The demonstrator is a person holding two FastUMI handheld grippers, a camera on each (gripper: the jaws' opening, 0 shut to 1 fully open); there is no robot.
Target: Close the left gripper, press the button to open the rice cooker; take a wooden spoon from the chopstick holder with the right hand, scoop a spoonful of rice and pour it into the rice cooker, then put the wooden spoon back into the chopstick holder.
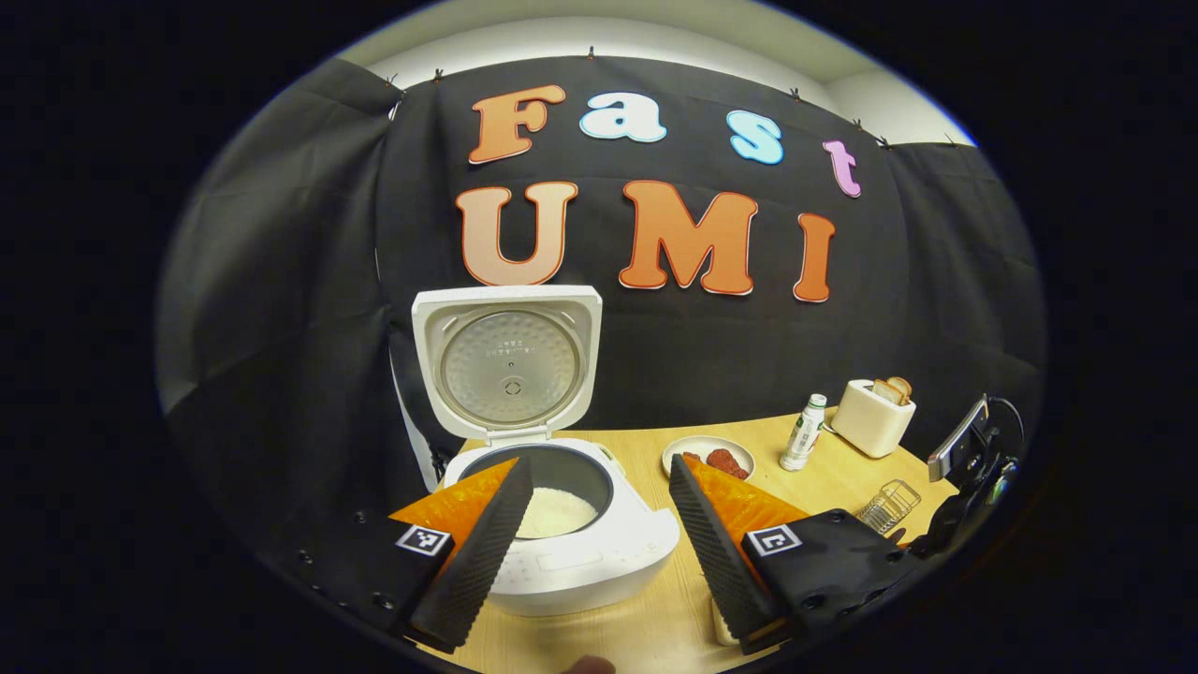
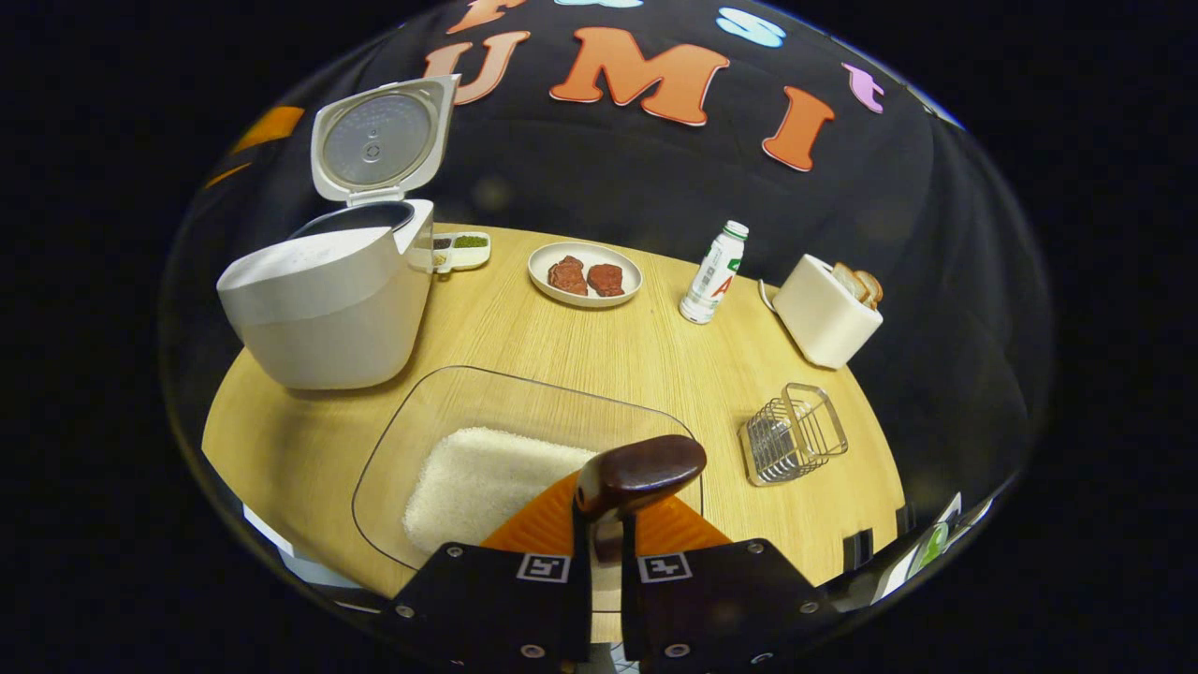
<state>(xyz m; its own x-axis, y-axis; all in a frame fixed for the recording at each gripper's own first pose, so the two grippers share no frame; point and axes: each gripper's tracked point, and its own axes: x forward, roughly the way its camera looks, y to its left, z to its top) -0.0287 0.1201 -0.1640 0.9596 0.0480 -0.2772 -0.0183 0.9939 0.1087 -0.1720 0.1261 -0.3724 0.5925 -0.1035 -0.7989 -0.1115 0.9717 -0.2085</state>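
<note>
The rice cooker stands lid-up at the worktop's left; the left tool, spread, hovers over it. Rightward, the right tool pinches the wooden spoon above the rice dish. The spoon looks light, stiff and smooth, so a firm grip on the handle seems best.

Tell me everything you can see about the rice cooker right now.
The rice cooker is white with a glossy, plastic-looking rounded body, standing on the wooden table at its left end. Its hinged lid stands fully open and upright, showing a round metal inner plate. The dark inner pot holds some white rice. A small seasoning tray sits close behind it.
</note>
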